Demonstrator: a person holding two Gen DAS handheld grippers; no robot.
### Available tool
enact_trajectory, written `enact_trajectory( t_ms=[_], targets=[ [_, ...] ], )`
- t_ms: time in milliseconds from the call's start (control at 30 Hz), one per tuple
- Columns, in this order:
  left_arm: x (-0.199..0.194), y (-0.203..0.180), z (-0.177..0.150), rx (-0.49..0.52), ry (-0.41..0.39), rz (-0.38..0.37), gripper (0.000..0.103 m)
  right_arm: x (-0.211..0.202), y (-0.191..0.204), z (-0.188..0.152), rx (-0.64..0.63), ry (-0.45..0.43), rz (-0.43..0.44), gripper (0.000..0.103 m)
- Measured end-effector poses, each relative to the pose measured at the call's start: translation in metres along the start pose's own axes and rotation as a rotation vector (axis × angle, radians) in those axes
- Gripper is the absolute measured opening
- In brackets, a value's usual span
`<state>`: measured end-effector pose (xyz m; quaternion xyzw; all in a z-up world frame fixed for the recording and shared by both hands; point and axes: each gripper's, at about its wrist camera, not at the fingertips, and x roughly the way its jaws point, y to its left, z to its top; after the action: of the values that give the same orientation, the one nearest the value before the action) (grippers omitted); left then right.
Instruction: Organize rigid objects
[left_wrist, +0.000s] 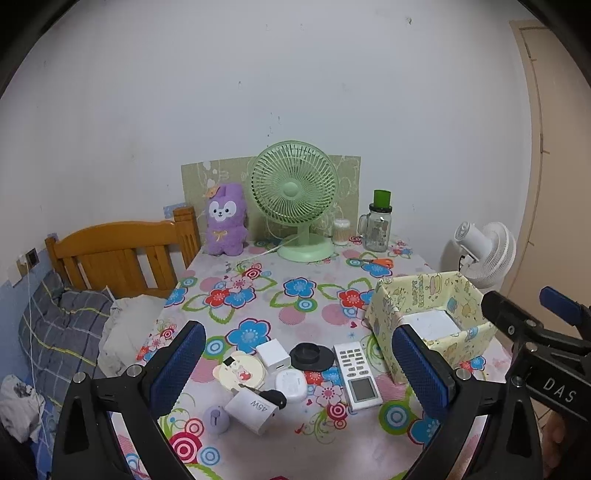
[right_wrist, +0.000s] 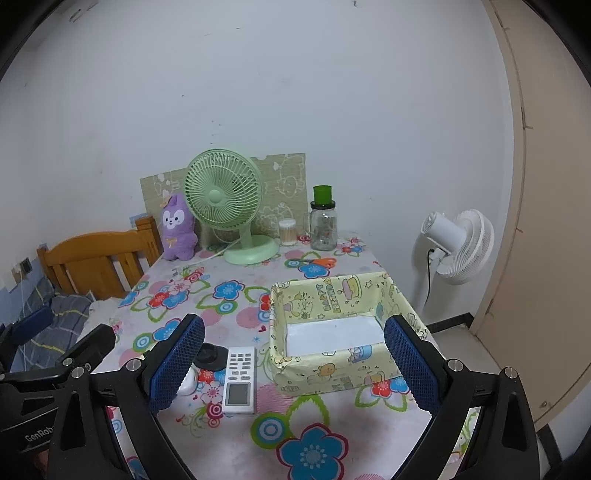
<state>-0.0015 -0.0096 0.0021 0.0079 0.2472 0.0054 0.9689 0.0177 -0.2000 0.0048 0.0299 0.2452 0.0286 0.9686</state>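
Note:
On the floral tablecloth lie a white remote (left_wrist: 357, 375) (right_wrist: 240, 381), a black round lid (left_wrist: 311, 355) (right_wrist: 210, 355), a white cube charger (left_wrist: 272, 355), a white case (left_wrist: 291, 384), a round cream disc (left_wrist: 242, 371), a 45W charger (left_wrist: 252, 408), a black key (left_wrist: 275, 397) and a small purple piece (left_wrist: 217, 419). A yellow patterned box (left_wrist: 430, 319) (right_wrist: 341, 332) stands open at the right. My left gripper (left_wrist: 299, 373) is open above the cluster. My right gripper (right_wrist: 293, 363) is open, before the box and the remote.
At the back stand a green fan (left_wrist: 295, 199) (right_wrist: 225, 203), a purple plush (left_wrist: 225, 221), a cotton swab tub (left_wrist: 340, 232), a glass jar with green top (left_wrist: 378, 225) and orange scissors (left_wrist: 376, 263). A wooden bed frame (left_wrist: 118, 251) is left; a white floor fan (right_wrist: 458, 245) right.

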Motion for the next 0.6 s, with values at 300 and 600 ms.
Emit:
enact_trajectory(
  t_ms=[300, 600],
  targets=[
    [-0.0006, -0.0019, -0.003, 0.0, 0.02, 0.002, 0.102, -0.0016, -0.0019, -0.0003, 0.003, -0.005, -0.001, 0.099],
    [-0.0028, 0.0019, -0.0036, 0.005, 0.008, 0.002, 0.102, -0.003, 0.0021, -0.0014, 0.001, -0.017, 0.0, 0.099]
  ],
)
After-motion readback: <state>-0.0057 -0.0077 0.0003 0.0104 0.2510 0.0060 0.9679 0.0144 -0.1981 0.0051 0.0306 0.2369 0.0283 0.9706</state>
